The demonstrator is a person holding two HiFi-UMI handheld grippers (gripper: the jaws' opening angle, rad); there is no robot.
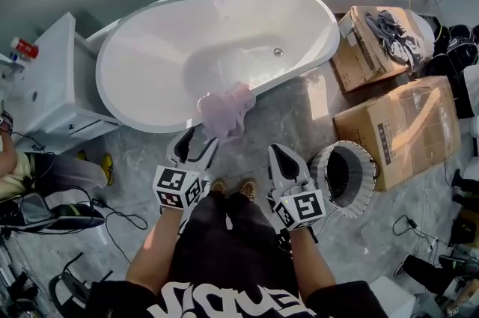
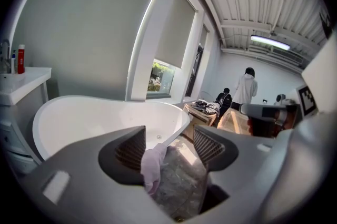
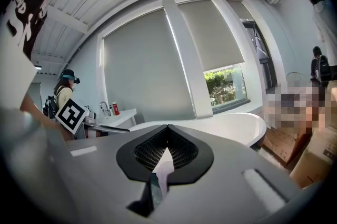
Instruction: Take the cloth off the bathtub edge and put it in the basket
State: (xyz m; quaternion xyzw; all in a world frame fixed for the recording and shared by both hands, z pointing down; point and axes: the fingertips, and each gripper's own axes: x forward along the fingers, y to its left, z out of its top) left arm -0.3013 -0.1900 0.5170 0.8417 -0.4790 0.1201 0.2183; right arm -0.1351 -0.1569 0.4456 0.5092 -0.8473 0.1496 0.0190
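Note:
A pale pink cloth [image 1: 226, 111] hangs over the near rim of the white bathtub [image 1: 150, 69]. My left gripper [image 1: 199, 137] is open just in front of the cloth, level with its lower edge. In the left gripper view the cloth [image 2: 153, 166] shows between the spread jaws, close to the left one, and nothing holds it. My right gripper [image 1: 279, 153] hovers over the floor to the right of the cloth, shut and empty. Its jaws [image 3: 167, 134] meet tip to tip. The round basket [image 1: 346, 176], white-rimmed and dark inside, stands on the floor right of the right gripper.
Two cardboard boxes [image 1: 400, 126] sit right of the tub, one with dark clothes on top. A white vanity [image 1: 45, 77] with a red bottle [image 1: 24, 47] stands at the left. Cables and gear [image 1: 67, 215] lie on the floor at lower left. People stand in the background.

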